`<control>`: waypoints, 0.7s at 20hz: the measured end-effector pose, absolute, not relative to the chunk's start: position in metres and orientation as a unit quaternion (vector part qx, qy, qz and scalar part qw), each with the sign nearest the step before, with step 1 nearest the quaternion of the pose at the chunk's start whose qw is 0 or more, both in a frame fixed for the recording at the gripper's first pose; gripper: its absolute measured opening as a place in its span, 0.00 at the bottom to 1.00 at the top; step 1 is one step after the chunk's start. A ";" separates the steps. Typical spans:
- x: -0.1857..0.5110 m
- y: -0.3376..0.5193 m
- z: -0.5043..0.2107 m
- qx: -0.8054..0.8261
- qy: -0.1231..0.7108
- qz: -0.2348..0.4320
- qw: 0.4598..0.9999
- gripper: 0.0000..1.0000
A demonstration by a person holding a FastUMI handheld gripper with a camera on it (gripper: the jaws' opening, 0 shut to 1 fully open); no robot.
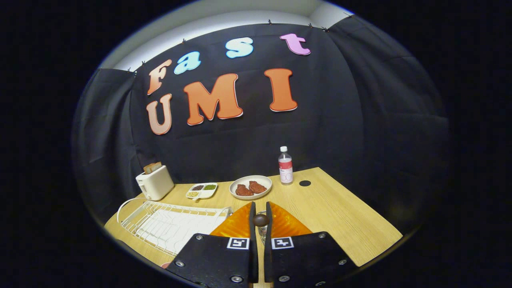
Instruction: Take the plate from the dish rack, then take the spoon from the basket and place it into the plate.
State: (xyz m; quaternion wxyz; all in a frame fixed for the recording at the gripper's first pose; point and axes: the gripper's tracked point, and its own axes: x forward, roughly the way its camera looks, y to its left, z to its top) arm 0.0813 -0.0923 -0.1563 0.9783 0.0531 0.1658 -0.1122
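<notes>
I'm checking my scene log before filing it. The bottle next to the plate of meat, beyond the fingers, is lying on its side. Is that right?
Not quite. The gripper view shows the bottle standing upright, cap on top. It does stand next to the plate of meat, beyond the gripper, whose fingers are closed on a dark round knob, seemingly the end of the spoon's handle.

We cannot read any words or numbers on the things here. The water bottle (285,176) has a label (285,164) with a red band, but its print is too small for us to read. Two little black-and-white square markers (238,243) (block patterns, not letters) sit on the gripper (260,205), one behind each finger. The fingers are close together, pinching the brown round end of the spoon (261,219).
</notes>
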 end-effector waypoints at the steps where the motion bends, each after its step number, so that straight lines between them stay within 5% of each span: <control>1: 0.074 -0.081 -0.156 0.050 0.170 -0.092 0.980 0.06; 14: -0.005 0.038 -0.140 0.054 0.166 0.105 0.979 0.06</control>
